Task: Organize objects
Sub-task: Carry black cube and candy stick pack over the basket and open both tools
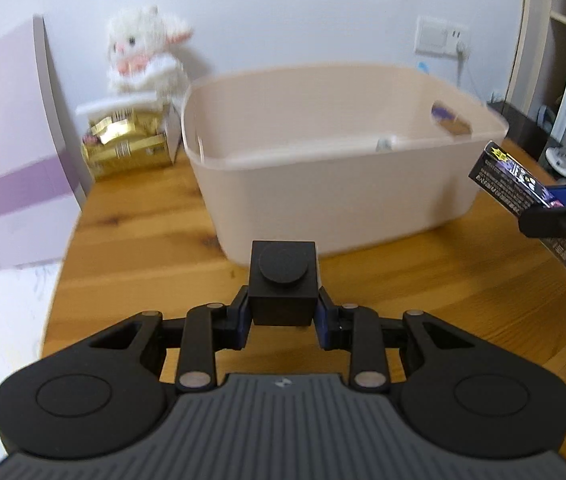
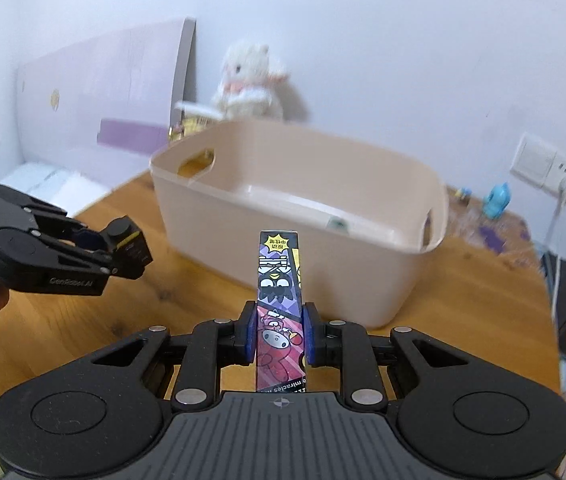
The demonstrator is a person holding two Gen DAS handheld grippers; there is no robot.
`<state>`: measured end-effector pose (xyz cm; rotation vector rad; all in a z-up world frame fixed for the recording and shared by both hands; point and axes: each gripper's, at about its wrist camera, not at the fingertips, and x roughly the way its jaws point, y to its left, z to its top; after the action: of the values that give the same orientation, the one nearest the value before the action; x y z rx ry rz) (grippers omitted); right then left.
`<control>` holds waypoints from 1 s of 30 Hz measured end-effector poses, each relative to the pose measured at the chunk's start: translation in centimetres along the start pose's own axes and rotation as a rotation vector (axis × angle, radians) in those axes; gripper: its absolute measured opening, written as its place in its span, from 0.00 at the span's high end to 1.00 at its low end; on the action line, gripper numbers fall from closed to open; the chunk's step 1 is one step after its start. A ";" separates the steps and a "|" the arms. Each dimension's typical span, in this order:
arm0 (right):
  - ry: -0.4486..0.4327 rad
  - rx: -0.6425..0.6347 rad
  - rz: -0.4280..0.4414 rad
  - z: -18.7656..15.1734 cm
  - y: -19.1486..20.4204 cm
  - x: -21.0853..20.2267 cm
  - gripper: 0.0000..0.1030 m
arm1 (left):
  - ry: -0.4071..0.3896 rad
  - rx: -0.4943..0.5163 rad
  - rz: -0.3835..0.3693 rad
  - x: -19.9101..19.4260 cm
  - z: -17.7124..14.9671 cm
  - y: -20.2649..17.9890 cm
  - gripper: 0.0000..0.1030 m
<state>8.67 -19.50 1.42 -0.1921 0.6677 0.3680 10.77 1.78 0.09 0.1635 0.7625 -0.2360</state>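
My left gripper [image 1: 283, 314] is shut on a small black box [image 1: 283, 282] with a round cap, held above the wooden table just in front of the beige plastic bin [image 1: 323, 196]. My right gripper [image 2: 279, 338] is shut on a narrow cartoon-printed box [image 2: 279, 280], held upright in front of the bin [image 2: 283, 216]. The right gripper with its box also shows at the right edge of the left wrist view [image 1: 555, 216]. The left gripper with the black box shows at the left of the right wrist view [image 2: 95, 248]. A small item [image 2: 337, 224] lies inside the bin.
A white plush rabbit [image 1: 145, 56] sits on a box of gold packets [image 1: 127, 144] at the back left. A pink board [image 1: 7, 152] leans on the wall. A blue figurine [image 2: 497, 200] and a wall socket [image 2: 545, 166] are at the back right.
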 end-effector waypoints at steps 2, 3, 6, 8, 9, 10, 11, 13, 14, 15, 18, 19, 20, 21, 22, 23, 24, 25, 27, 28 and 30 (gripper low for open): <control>-0.027 0.003 -0.012 1.0 -0.2 -0.4 0.79 | -0.032 0.007 0.002 -1.2 1.0 -0.1 0.67; -0.038 0.006 -0.015 1.4 -0.4 -0.4 0.79 | -0.049 0.008 0.003 -1.7 1.5 -0.2 0.67; -0.069 0.015 -0.026 2.8 -1.0 -0.5 0.79 | -0.098 0.009 0.010 -3.1 3.3 -0.4 0.67; -0.093 0.020 -0.034 3.4 -1.6 -1.1 0.79 | -0.123 0.017 0.013 -3.5 4.6 -0.5 0.67; -0.103 0.021 -0.037 3.8 -1.8 -1.1 0.79 | -0.136 0.021 0.017 -3.7 5.2 -0.6 0.67; -0.115 0.023 -0.040 4.2 -2.0 -1.1 0.79 | -0.146 0.023 0.021 -3.7 5.9 -0.7 0.67; -0.125 0.027 -0.042 4.7 -2.2 -1.1 0.79 | -0.153 0.024 0.025 -3.7 6.6 -0.8 0.67; -0.141 0.031 -0.050 5.5 -2.4 -0.9 0.79 | -0.159 0.026 0.033 -3.3 7.7 -1.0 0.67; -0.149 0.031 -0.058 6.0 -2.5 -0.7 0.79 | -0.159 0.027 0.037 -3.0 8.4 -1.1 0.67; -0.154 0.034 -0.062 6.4 -2.8 -0.4 0.79 | -0.156 0.026 0.040 -2.6 9.0 -1.2 0.67; -0.158 0.059 -0.075 7.7 -3.6 0.3 0.79 | -0.133 0.017 0.054 -0.9 10.4 -1.5 0.67; -0.157 0.066 -0.079 8.0 -3.9 0.6 0.79 | -0.122 0.014 0.059 -0.3 10.8 -1.6 0.67; -0.152 0.072 -0.085 8.4 -4.2 1.1 0.79 | -0.110 0.013 0.064 0.3 11.2 -1.7 0.67; -0.148 0.078 -0.092 8.6 -4.4 1.6 0.79 | -0.095 0.012 0.070 1.1 11.4 -1.8 0.67; -0.141 0.081 -0.100 8.8 -4.6 2.2 0.79 | -0.078 0.010 0.077 1.9 11.6 -1.9 0.67; -0.129 0.085 -0.110 9.1 -4.8 3.0 0.79 | -0.062 0.005 0.078 2.5 11.8 -1.9 0.67; -0.120 0.089 -0.115 9.2 -5.0 3.6 0.79 | -0.038 -0.008 0.072 3.4 11.9 -1.9 0.67; -0.106 0.094 -0.115 9.3 -5.2 4.3 0.79 | -0.017 -0.023 0.067 4.1 12.0 -1.7 0.67; -0.071 0.109 -0.123 9.5 -5.7 6.1 0.79 | 0.021 -0.044 0.075 5.6 11.8 -1.5 0.67; -0.053 0.114 -0.130 9.5 -5.9 7.0 0.79 | 0.038 -0.049 0.084 6.2 11.7 -1.4 0.67; -0.023 0.127 -0.141 9.4 -6.1 8.5 0.79 | 0.074 -0.058 0.105 7.6 11.6 -1.3 0.67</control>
<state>22.56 -20.09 3.65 -0.1126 0.6487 0.1916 23.40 -3.30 2.95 0.1575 0.8311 -0.1081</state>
